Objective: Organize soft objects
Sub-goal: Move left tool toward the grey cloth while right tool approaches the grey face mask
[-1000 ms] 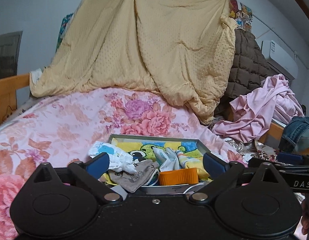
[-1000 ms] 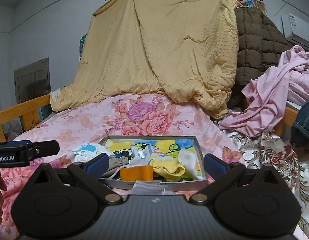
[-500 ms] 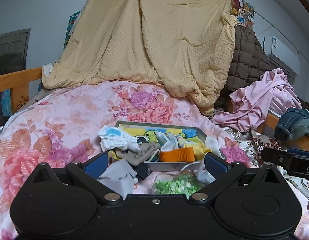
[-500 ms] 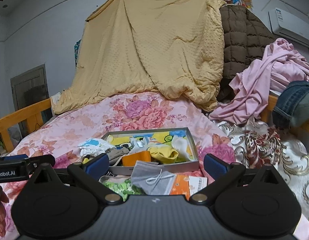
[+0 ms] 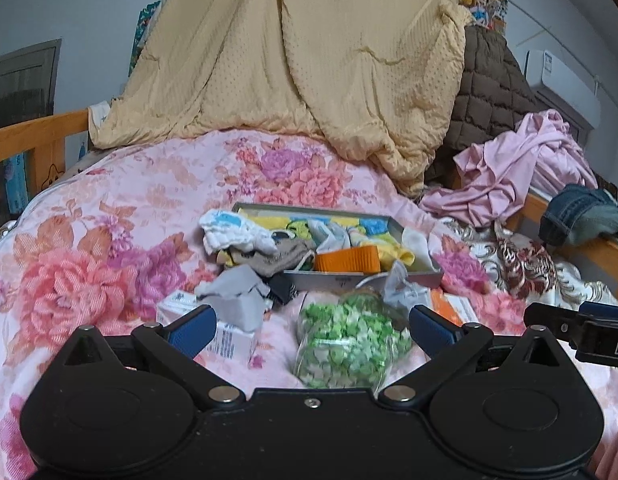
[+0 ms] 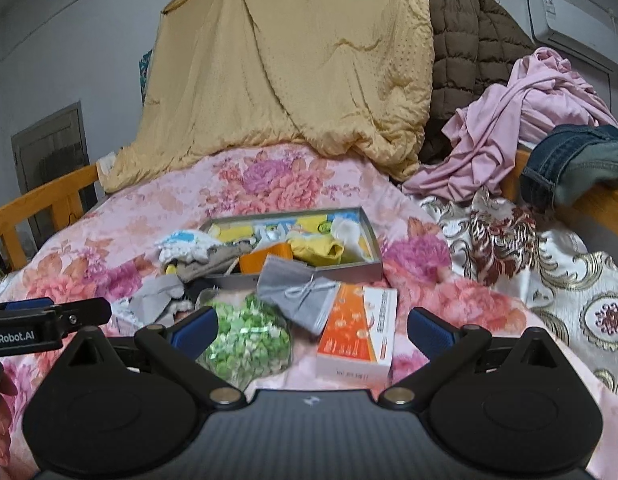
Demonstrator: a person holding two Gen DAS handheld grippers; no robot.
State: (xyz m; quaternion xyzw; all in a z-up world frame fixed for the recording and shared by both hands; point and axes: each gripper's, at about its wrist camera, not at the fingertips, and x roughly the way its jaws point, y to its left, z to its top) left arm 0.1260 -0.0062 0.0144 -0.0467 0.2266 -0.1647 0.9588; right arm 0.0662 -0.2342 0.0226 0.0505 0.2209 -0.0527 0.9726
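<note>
A grey metal tray [image 5: 361, 278] [image 6: 309, 273] sits on the pink floral bedspread, heaped with socks, a white-blue cloth [image 5: 229, 232], a yellow cloth [image 6: 315, 249] and an orange band [image 5: 347, 260]. In front of it lie a clear bag of green-white bits [image 5: 347, 338] [image 6: 245, 340], a grey face mask [image 6: 297, 294], a grey cloth [image 5: 237, 294], an orange-white box [image 6: 357, 330] and a white box [image 5: 225, 336]. My left gripper [image 5: 311, 330] is open and empty above the green bag. My right gripper [image 6: 311, 330] is open and empty near the bag and orange box.
A tan quilt [image 5: 301, 60] hangs behind the bed, with a brown quilted jacket [image 6: 469, 60], pink clothes [image 6: 521, 120] and jeans [image 6: 573, 164] piled at the right. Wooden bed rails [image 5: 33, 140] run along the left and right edges.
Both grippers have drawn back from the tray toward me. The green bag, mask, boxes and grey cloth in front of the tray have come into view. Both stay open.
</note>
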